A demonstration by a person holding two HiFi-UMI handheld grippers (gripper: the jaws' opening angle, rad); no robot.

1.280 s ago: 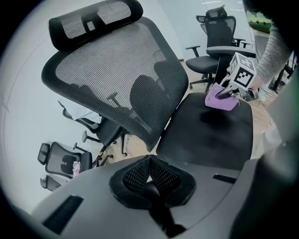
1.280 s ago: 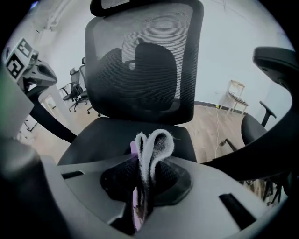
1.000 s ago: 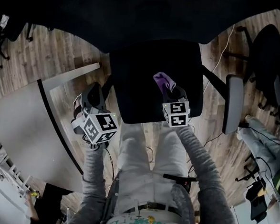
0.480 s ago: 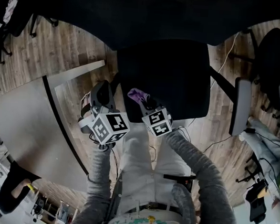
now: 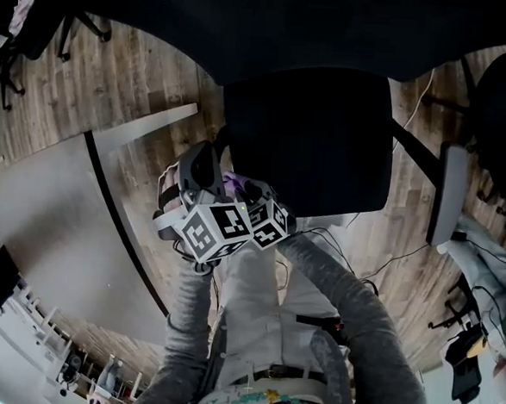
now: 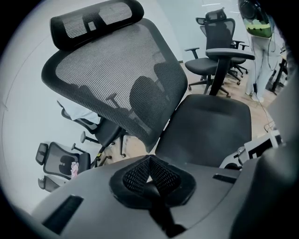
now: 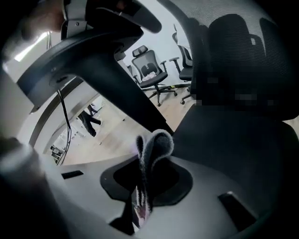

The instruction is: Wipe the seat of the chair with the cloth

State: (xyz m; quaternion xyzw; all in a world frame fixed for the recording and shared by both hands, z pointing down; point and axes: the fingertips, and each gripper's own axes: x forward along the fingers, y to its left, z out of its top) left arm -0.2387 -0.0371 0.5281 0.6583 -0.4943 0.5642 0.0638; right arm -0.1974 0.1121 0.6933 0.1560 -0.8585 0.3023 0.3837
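Note:
The black office chair's seat [image 5: 314, 136] fills the middle of the head view, with its mesh back [image 6: 117, 70] rising behind. My right gripper [image 5: 247, 193] is shut on the purple cloth [image 5: 231, 182], which sticks up folded between its pads [image 7: 152, 147]. It hovers at the seat's front left corner; whether the cloth touches the seat [image 7: 233, 140] I cannot tell. My left gripper [image 5: 199, 174] sits right beside it on the left, jaws shut with nothing between them [image 6: 149, 161], pointing at the seat [image 6: 210, 126].
A grey armrest [image 5: 448, 193] stands on the chair's right side. A pale desk [image 5: 52, 226] runs along the left. Other office chairs [image 6: 217, 37] stand behind, and cables [image 5: 379, 257] lie on the wooden floor near my legs.
My right gripper has swept the cloth left and toward me across the seat, ending against the left gripper. The left gripper shifted slightly right.

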